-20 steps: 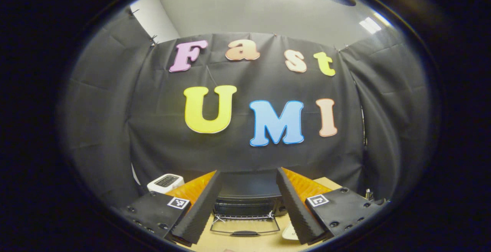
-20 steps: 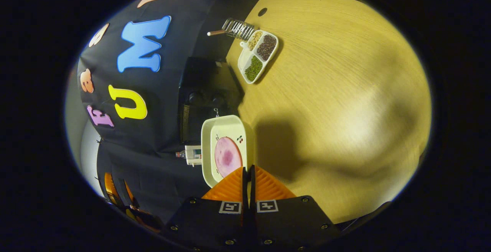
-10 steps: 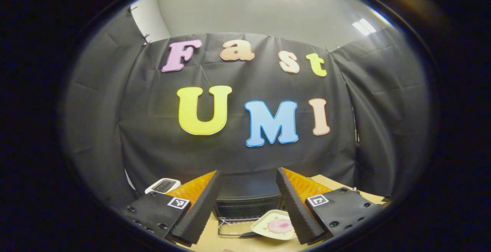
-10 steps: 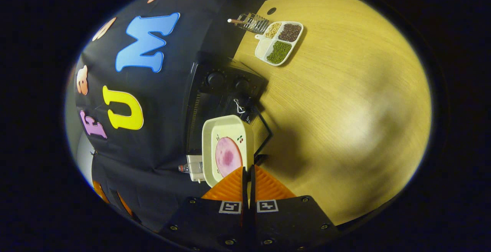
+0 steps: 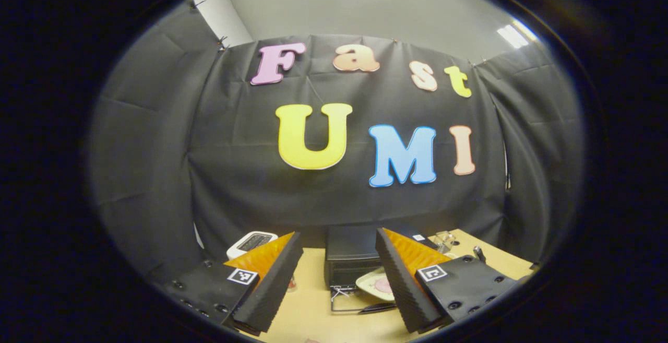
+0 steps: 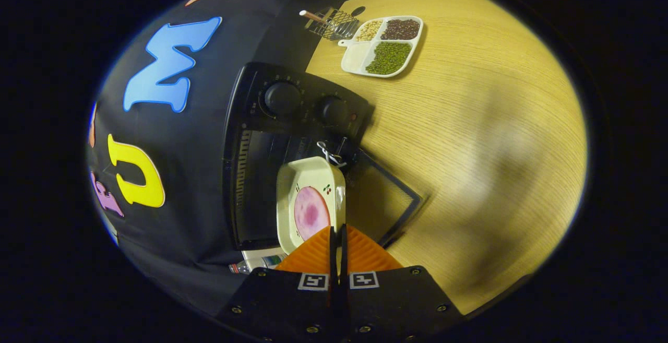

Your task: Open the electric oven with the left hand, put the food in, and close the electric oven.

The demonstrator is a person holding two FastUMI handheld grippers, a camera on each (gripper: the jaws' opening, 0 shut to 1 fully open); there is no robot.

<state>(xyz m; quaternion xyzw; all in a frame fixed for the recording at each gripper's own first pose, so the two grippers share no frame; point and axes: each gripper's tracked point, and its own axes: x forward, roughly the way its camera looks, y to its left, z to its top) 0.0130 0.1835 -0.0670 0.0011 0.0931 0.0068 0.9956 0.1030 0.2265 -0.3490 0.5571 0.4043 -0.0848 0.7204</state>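
Two grippers are at work; the right gripper (image 6: 337, 238) pinches the rim of a cream plate (image 6: 292, 186) carrying a pink slice of food (image 6: 309, 213), held at the mouth of the black electric oven (image 6: 261, 139), whose door (image 6: 402, 191) lies open on the wooden table (image 6: 469, 123); the left gripper (image 5: 339, 275) hangs empty, fingers spread wide, facing the oven from farther back.

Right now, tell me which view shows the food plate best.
The right gripper view: the plate with its pink slice faces the camera, held at the oven's open mouth. The left gripper view catches a plate sliver.
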